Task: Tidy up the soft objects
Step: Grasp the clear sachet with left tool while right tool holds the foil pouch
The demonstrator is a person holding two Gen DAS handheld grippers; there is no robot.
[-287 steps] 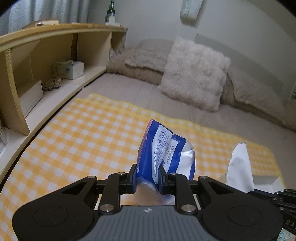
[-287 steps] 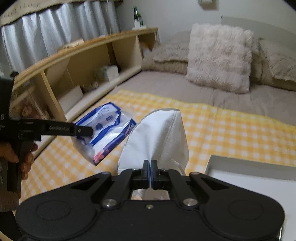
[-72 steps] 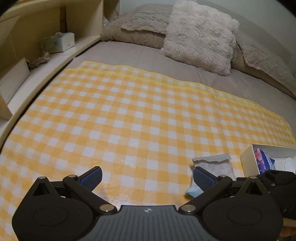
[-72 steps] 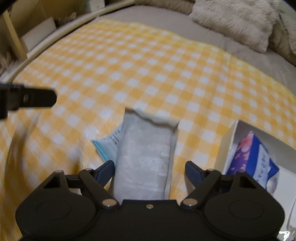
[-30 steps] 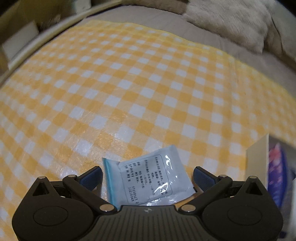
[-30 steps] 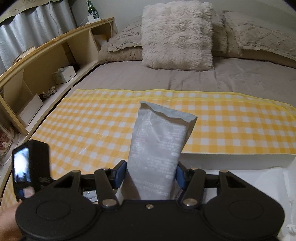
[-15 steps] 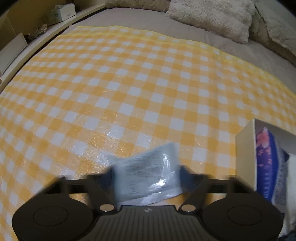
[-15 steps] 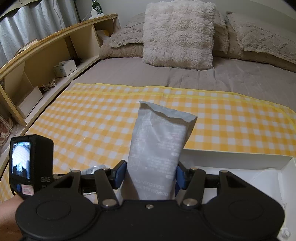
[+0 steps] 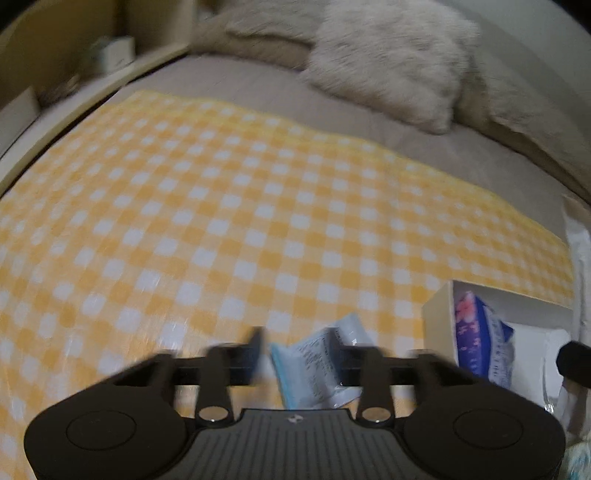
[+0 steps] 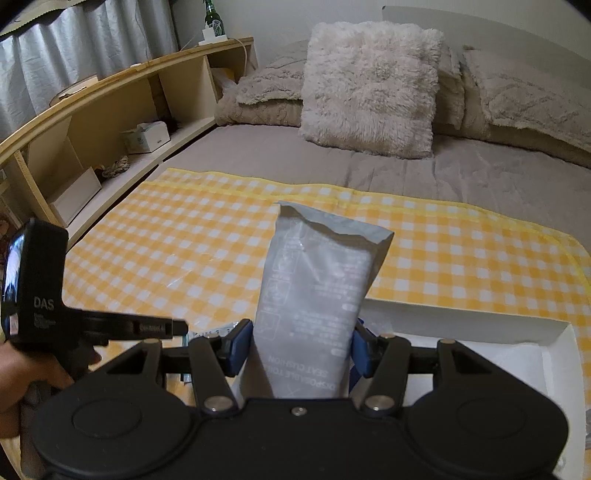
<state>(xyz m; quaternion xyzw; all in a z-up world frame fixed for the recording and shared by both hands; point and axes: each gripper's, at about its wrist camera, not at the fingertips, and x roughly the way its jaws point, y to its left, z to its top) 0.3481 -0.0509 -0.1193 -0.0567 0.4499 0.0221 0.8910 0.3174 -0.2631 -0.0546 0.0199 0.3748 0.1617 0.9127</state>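
Right gripper point(image 10: 301, 349) clamps upright grey seat-cushion pack point(image 10: 317, 295); left gripper point(image 9: 297, 354) jaws opening, small wipe packet point(image 9: 317, 365) between.

A made bed beside a wooden shelf point(image 10: 110, 107).
Fluffy cushion point(image 10: 369, 88) against pillows point(image 10: 524, 96); bottle point(image 10: 210, 16) atop the shelf, curtain point(image 10: 74, 51) behind.

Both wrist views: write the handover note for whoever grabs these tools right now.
Right tool: shut on the grey pouch, held upright over the white box.
Left tool: jaws opening; small blue-edged packet sits between them, blurred, left pad looks clear of it, grip doubtful.
Box sits on the checked cloth, right of the left tool.
Done: purple pack is in the box.
Left: drop the pouch in, secure the packet, box it.
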